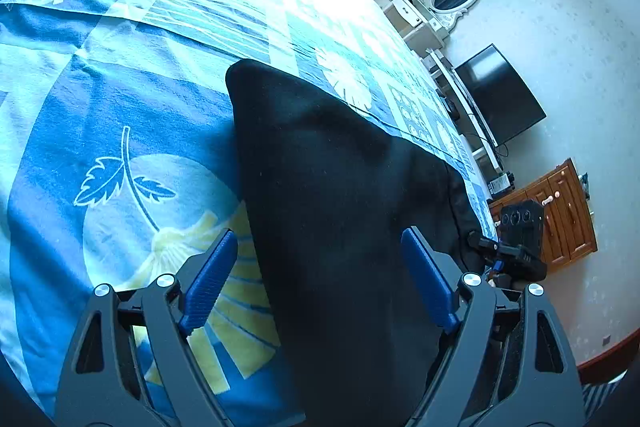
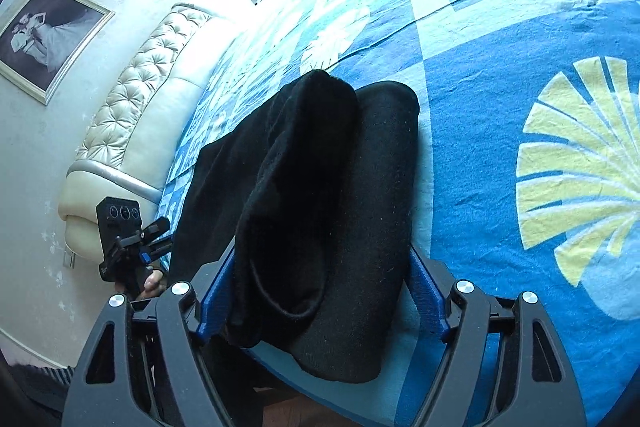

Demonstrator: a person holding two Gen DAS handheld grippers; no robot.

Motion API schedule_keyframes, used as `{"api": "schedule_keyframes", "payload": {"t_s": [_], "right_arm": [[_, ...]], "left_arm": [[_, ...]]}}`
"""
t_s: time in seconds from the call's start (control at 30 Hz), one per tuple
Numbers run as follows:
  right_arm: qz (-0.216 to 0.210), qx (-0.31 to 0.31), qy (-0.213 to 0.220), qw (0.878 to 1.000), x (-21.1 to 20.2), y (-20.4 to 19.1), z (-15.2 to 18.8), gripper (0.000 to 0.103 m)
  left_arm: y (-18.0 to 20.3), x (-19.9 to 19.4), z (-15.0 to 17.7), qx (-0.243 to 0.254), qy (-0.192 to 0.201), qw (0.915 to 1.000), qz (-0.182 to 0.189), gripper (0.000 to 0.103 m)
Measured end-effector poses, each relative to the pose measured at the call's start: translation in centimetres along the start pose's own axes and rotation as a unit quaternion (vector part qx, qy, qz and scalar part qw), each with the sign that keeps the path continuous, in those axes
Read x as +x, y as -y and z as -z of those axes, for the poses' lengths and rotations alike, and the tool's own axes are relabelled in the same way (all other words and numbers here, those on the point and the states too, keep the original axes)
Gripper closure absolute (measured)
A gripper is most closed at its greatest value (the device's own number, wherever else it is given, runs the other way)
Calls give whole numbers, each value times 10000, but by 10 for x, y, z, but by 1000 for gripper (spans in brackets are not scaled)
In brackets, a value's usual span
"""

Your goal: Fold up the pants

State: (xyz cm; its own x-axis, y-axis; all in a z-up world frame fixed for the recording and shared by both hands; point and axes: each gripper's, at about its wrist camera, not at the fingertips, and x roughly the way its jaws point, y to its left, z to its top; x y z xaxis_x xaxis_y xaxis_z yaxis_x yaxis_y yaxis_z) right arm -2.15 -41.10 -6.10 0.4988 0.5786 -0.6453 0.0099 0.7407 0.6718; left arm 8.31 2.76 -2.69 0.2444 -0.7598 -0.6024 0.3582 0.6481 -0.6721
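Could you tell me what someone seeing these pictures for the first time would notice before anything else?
The black pants catch the eye first, lying partly folded on a bed cover patterned in blue with pale leaves and fans. Both the left gripper and the right gripper hang over the cloth with jaws open, the pants between them but not pinched. Beyond the bed, a dark television stands against the wall.

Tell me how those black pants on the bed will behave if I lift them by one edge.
The black pants are probably floppy: they lie in soft rounded folds, so the layers would likely sag and unfold. They look like thick, fuzzy knit, so likely not slippery between the pads. Pushed across the bedspread, they would probably bunch rather than slide, since that cloth already wrinkles.
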Motion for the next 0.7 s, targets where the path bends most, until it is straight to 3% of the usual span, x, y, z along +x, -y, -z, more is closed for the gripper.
{"api": "schedule_keyframes", "payload": {"t_s": [0.1, 0.17, 0.27, 0.4, 0.53, 0.7], "right_arm": [[171, -297, -81, 9994, -16, -2, 6, 27], [226, -241, 92, 9994, -30, 4, 10, 27], [-124, 232, 359, 9990, -37, 22, 9, 26], [-245, 392, 540, 9975, -21, 32, -14, 25], [-625, 614, 285, 9957, 14, 40, -42, 24], [-644, 397, 243, 9968, 34, 27, -55, 19]], "left_arm": [[-8, 14, -11, -228, -96, 9996, 167, 19], [-12, 20, -15, -301, -106, 9994, 154, 19], [-17, 31, -20, -343, -193, 9991, 184, 19], [-15, 42, -25, -223, -258, 9993, 170, 17], [-14, 46, -33, -197, -325, 9992, 134, 14], [-17, 53, -40, -412, -282, 9987, 123, 15]]}}
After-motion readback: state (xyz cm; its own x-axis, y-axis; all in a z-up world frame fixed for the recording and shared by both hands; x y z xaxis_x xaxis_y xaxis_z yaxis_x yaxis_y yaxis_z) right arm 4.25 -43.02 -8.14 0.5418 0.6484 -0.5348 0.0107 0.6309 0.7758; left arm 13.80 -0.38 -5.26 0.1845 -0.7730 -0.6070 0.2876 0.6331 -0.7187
